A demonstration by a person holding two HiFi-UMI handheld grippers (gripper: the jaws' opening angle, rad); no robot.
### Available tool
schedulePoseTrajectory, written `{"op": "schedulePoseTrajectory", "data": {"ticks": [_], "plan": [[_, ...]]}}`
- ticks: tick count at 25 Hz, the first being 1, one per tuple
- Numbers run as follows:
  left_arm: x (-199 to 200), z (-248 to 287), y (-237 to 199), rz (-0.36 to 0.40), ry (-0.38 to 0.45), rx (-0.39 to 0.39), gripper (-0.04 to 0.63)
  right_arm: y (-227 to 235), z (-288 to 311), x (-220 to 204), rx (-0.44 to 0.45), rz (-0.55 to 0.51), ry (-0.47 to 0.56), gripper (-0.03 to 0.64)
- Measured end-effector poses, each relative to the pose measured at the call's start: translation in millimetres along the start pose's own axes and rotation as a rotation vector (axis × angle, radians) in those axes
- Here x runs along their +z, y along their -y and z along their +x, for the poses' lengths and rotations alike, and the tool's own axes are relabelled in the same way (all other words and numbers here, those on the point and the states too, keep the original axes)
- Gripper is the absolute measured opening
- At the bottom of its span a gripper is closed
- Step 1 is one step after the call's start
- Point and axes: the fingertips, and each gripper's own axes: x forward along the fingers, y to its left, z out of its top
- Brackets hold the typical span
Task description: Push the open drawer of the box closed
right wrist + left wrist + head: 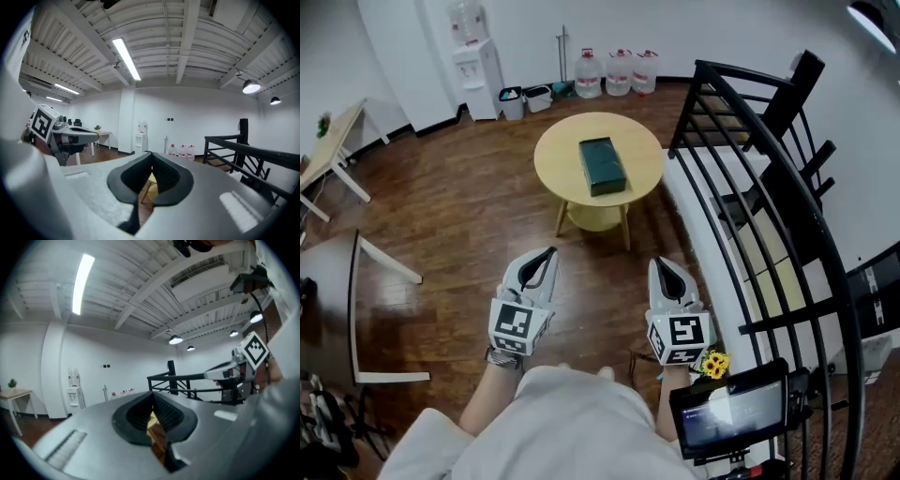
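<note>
A dark green rectangular box is seen lying on the round light wooden table in the upper middle of the frame; its drawer cannot be made out from here. The left hand-held gripper and the right hand-held gripper are held side by side at the lower centre, well apart from the box, each with jaws pressed together on nothing.
</note>
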Motion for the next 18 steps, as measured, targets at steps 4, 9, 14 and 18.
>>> {"op": "schedulePoseTrajectory", "data": {"ticks": [4,9,14,18], "plan": [[8,-3,-5,-0.005,0.034,-0.014,0.008,-11,0,9,0.008,-0.037,0.010,0.005],[-1,-16,-6,-0.015,0.017,-0.027,0.008,-24,-1,5,0.016,0.003,-0.012,0.003],[-6,-22,-12,-0.028,0.008,-0.023,0.008,-41,1,13,0.044,-0.045,-0.010,0.002],[-4,-21,-4,-0.018,0.018,-0.032,0.008,-42,0,19,0.055,-0.075,0.004,0.002]]}}
